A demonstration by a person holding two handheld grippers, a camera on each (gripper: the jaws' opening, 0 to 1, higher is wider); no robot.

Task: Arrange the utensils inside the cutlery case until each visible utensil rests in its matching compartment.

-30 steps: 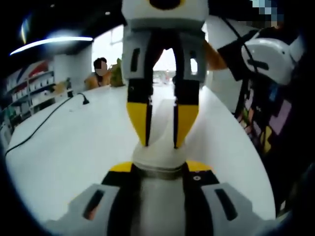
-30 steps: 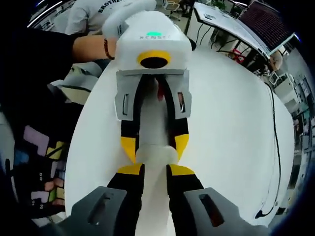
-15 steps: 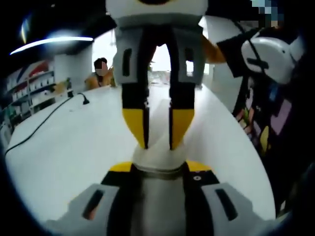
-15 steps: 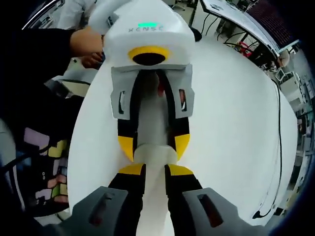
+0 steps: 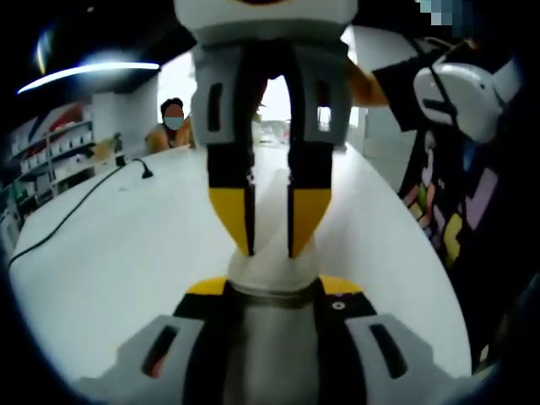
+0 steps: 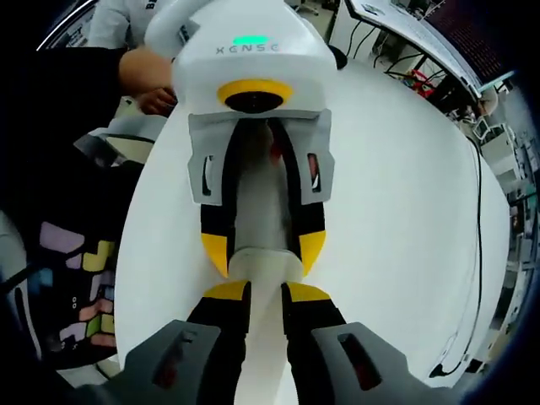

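Both tools, left [image 5: 270,285] and right [image 6: 266,291], clamp one white case [image 6: 263,268] above the tabletop [image 6: 396,219]; opposing pulls could wrench it free.

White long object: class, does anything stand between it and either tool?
Nothing visible does. The left tool and the right tool face each other, each shut on one end of the white long object, with the white table behind it.
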